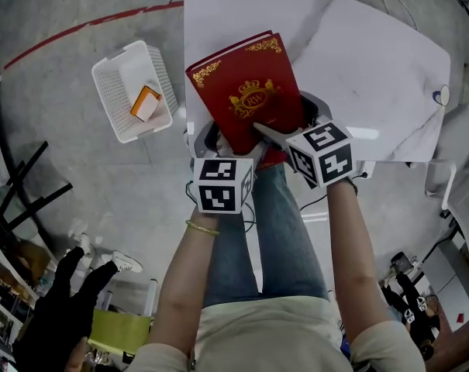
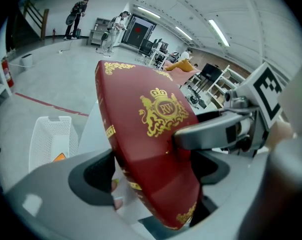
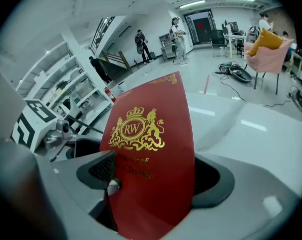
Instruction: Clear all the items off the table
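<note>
**Head view.** A red book (image 1: 246, 91) with gold crest and corner ornaments was held over the near edge of the white marble-patterned table (image 1: 374, 68). It was gripped at its lower end by both tools. The left gripper (image 1: 234, 149) was closed on the book's bottom edge, and the right gripper (image 1: 288, 126) was clamped across its lower right corner. A white basket (image 1: 133, 90) was seen on the floor to the left of the table, with an orange-and-white box (image 1: 145, 103) lying in it.

**Left gripper view.** The book (image 2: 146, 134) was seen standing tilted between the jaws of the left gripper (image 2: 153, 184), which were pressed against it from both sides. One jaw of the right gripper (image 2: 215, 131) was laid across the cover.

**Right gripper view.** The book (image 3: 151, 149) was pinched upright in the right gripper (image 3: 153, 184), cover facing the camera.
</note>
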A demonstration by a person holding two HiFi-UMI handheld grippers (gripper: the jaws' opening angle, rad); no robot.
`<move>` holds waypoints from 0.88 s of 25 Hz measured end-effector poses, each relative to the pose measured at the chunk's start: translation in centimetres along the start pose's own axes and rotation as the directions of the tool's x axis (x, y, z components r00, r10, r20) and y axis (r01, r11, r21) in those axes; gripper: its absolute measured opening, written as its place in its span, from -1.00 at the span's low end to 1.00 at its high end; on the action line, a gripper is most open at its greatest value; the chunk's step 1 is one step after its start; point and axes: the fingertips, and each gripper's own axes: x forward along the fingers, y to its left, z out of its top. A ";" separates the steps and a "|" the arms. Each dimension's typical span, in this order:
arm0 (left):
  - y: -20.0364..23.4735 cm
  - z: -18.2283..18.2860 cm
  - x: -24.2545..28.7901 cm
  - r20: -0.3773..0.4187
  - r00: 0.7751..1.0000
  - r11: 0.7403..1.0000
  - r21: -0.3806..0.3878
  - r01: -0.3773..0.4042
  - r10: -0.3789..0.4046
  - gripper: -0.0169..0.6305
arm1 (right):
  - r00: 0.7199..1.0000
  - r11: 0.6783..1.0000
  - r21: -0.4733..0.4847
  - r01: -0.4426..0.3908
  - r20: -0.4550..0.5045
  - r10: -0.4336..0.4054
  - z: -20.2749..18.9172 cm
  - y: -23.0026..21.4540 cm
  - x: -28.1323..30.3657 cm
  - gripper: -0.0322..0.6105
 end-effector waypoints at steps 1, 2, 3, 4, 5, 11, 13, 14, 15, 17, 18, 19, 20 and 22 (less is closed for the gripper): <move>-0.1 0.0 0.2 0.001 1.000 1.000 -0.007 -0.006 0.006 0.53 | 1.000 1.000 -0.006 -0.006 -0.003 0.006 -0.1 -0.2 0.0 0.53; -0.3 -0.1 0.4 0.002 1.000 1.000 -0.015 -0.011 0.011 0.53 | 1.000 1.000 -0.012 -0.012 -0.007 0.011 -0.1 -0.5 0.0 0.53; -0.5 -0.1 0.5 0.003 1.000 1.000 -0.022 -0.017 0.017 0.53 | 1.000 1.000 -0.018 -0.017 -0.011 0.017 -0.2 -0.6 0.0 0.53; -0.7 0.0 0.6 0.005 1.000 0.999 -0.029 -0.023 0.023 0.53 | 1.000 0.999 -0.024 -0.022 -0.015 0.022 -0.2 -0.8 -0.1 0.53; -0.8 0.0 0.6 0.007 1.000 0.999 -0.036 -0.030 0.030 0.53 | 0.999 0.999 -0.030 -0.028 -0.019 0.028 -0.1 -0.9 -0.2 0.53; 4.4 -0.6 -2.3 0.029 0.997 0.994 -0.093 -0.063 0.066 0.53 | 0.997 0.994 -0.083 -0.068 -0.051 0.064 1.7 4.0 3.3 0.53; 6.7 -0.9 -3.5 0.036 0.996 0.991 -0.114 -0.074 0.079 0.53 | 0.995 0.991 -0.102 -0.083 -0.063 0.076 2.5 6.1 4.8 0.53; 7.5 -0.9 -3.9 0.039 0.996 0.989 -0.124 -0.079 0.085 0.53 | 0.994 0.990 -0.111 -0.089 -0.068 0.082 2.8 6.9 5.3 0.53; 8.2 -1.0 -4.3 0.042 0.995 0.988 -0.133 -0.084 0.090 0.53 | 0.994 0.988 -0.120 -0.095 -0.072 0.087 3.1 7.5 5.8 0.53; 9.6 -1.0 -5.0 0.050 0.994 0.984 -0.152 -0.092 0.101 0.53 | 0.992 0.985 -0.137 -0.107 -0.082 0.096 3.7 8.8 6.7 0.53; 10.3 -1.1 -5.4 0.054 0.993 0.982 -0.161 -0.097 0.107 0.53 | 0.991 0.983 -0.146 -0.113 -0.087 0.101 4.0 9.4 7.2 0.53; 11.0 -1.2 -5.7 0.057 0.992 0.980 -0.171 -0.101 0.112 0.53 | 0.990 0.981 -0.154 -0.119 -0.093 0.106 4.2 10.0 7.7 0.53; 11.7 -1.4 -6.0 0.060 0.991 0.978 -0.181 -0.105 0.117 0.53 | 0.989 0.979 -0.163 -0.126 -0.098 0.111 4.4 10.7 8.2 0.53; 13.1 -1.7 -6.6 0.064 0.990 0.973 -0.202 -0.111 0.126 0.53 | 0.987 0.974 -0.177 -0.138 -0.110 0.120 4.7 11.9 9.2 0.53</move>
